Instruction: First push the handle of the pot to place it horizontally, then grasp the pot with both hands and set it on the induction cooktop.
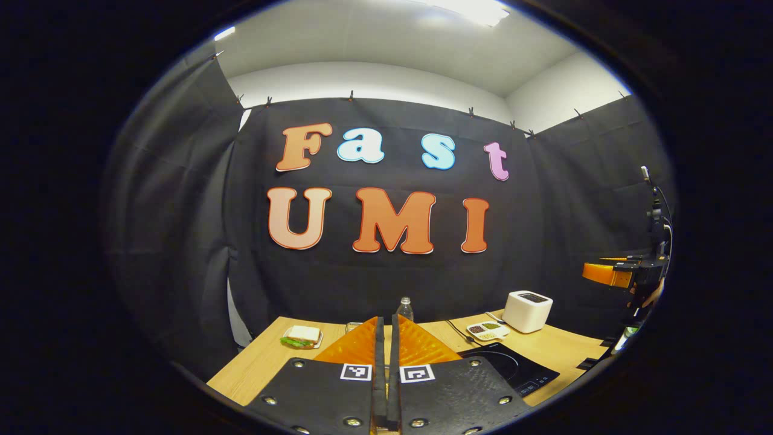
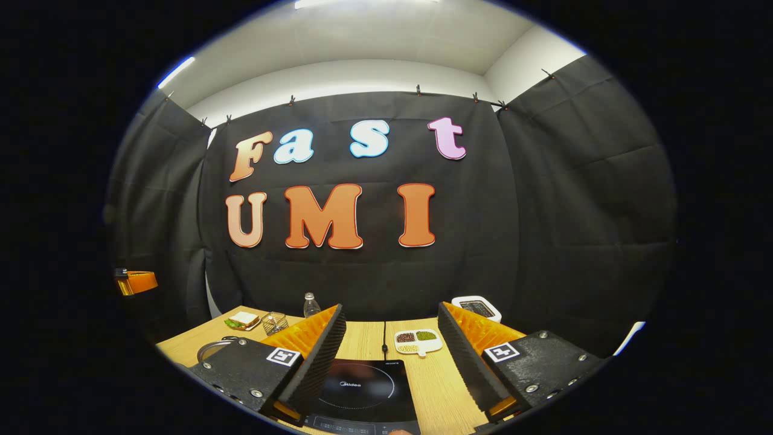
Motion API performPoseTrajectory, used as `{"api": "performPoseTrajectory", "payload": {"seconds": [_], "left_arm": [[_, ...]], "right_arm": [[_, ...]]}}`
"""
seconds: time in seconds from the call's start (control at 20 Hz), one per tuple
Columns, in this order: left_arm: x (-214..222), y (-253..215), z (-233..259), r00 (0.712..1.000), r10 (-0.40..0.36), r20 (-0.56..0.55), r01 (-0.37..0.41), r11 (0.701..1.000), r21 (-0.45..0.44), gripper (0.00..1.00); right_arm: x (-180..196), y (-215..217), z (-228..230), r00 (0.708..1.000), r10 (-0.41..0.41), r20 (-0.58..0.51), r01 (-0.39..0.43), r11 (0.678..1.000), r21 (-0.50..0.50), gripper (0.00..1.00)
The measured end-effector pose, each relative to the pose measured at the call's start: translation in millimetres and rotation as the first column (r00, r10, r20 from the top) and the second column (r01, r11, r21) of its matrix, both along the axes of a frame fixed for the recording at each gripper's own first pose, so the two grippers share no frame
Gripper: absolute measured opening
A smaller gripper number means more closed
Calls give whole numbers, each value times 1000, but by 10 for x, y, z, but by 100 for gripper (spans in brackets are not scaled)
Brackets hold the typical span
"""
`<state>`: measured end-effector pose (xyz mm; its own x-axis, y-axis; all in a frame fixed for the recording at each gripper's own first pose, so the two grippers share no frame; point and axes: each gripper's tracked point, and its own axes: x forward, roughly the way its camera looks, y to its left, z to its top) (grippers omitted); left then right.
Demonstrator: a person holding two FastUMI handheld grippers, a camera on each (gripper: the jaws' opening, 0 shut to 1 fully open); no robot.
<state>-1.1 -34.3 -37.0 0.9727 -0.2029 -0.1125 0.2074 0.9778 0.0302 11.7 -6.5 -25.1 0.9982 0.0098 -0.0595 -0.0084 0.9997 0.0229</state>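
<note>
Nearest me, my right gripper [image 2: 386,356] stands with jaws spread wide and empty above the induction cooktop [image 2: 362,386]; my left gripper [image 1: 386,362] is clenched on nothing, fingers pressed together over the wooden table [image 1: 253,368]; I judge the handle push not yet begun. At the right gripper view's left edge a curved metal rim [image 2: 211,347] peeks out, possibly the pot, though I cannot tell; next I must find its handle. Farther back sit the toaster [image 1: 527,311], sandwich [image 1: 301,336], water bottle [image 1: 405,309].

Cooktop: you have the black induction cooktop [image 2: 362,389] flat on the wooden table.
Pot: only its curved handle [image 2: 211,348] shows, left of the cooktop.
</note>
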Motion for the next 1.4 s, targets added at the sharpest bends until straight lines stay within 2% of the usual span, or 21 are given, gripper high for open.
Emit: {"api": "performPoseTrajectory", "payload": {"seconds": [0.05, 0.35, 0.75, 1.0, 1.05, 1.1, 1.15, 1.2, 1.3, 1.35, 1.4], "left_arm": [[-1, 27, -84, 1000, 5, -16, -5, 1000, 17, 1], [-111, -68, -776, 986, -40, -163, 46, 998, 34, 2], [-467, -112, -1388, 952, -71, -298, 106, 989, 104, 2], [-797, -190, -1812, 902, -121, -414, 180, 978, 106, 2], [-840, -177, -1901, 893, -119, -434, 181, 978, 103, 2], [-891, -165, -2007, 882, -114, -457, 179, 979, 101, 2], [-929, -126, -2111, 872, -105, -478, 174, 980, 101, 2], [-989, -96, -2220, 859, -96, -502, 168, 981, 99, 2], [-1070, -60, -2419, 833, -86, -547, 161, 983, 90, 2], [-1101, -35, -2494, 821, -81, -566, 156, 984, 87, 2], [-1147, -26, -2561, 809, -76, -583, 154, 984, 86, 2]], "right_arm": [[9, -10, -5, 1000, -3, 1, 3, 1000, -2, 95], [21, -43, -28, 1000, -8, -3, 8, 1000, -2, 95], [40, -84, -95, 1000, -16, -21, 16, 1000, 8, 95], [30, -50, -108, 1000, -9, -18, 9, 1000, -8, 95], [15, -43, -114, 1000, -5, -19, 5, 1000, -9, 95], [6, -34, -118, 1000, -3, -19, 2, 1000, -11, 100], [7, -32, -120, 1000, -3, -18, 3, 1000, -14, 95], [7, -34, -119, 1000, -4, -18, 3, 1000, -17, 95], [-1, -46, -129, 1000, -4, -19, 4, 1000, -17, 95], [3, -34, -144, 1000, -4, -21, 4, 1000, -16, 100], [0, -34, -152, 1000, -4, -23, 4, 1000, -15, 95]]}}
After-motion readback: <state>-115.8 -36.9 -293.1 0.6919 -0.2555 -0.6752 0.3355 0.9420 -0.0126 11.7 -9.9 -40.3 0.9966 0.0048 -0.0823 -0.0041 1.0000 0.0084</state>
